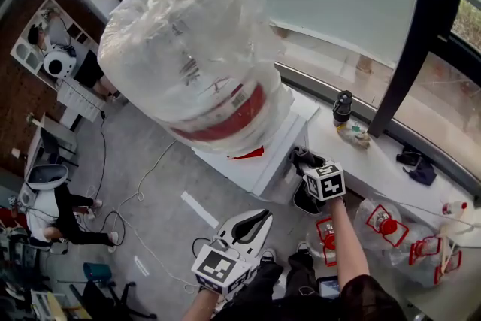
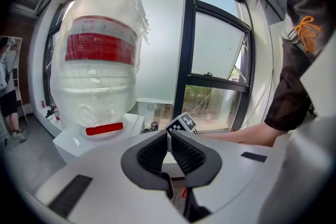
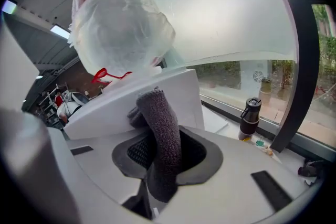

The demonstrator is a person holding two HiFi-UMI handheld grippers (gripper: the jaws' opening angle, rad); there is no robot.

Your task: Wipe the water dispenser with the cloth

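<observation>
The white water dispenser (image 1: pixel 259 154) carries a big plastic-wrapped bottle (image 1: pixel 195 49) with a red band. My right gripper (image 1: pixel 302 160) is shut on a dark grey cloth (image 3: pixel 160 134) and holds it beside the dispenser's right side wall (image 3: pixel 157 92). The cloth (image 1: pixel 307 158) sticks up past the jaws and hides the contact point, so I cannot tell whether it touches. My left gripper (image 1: pixel 257 218) hangs low in front of the dispenser, apart from it. In the left gripper view its ribbed pads (image 2: pixel 157 150) meet with nothing between them, and the bottle (image 2: pixel 100 60) stands ahead at left.
A black flask (image 1: pixel 343 106) stands on the windowsill (image 1: pixel 376 162) to the right of the dispenser, with a dark bundle (image 1: pixel 415 162) farther along. Wrapped spare water bottles (image 1: pixel 387 225) lie at the lower right. Cables (image 1: pixel 143 192) trail over the floor at left, and a person (image 1: pixel 64 218) is there.
</observation>
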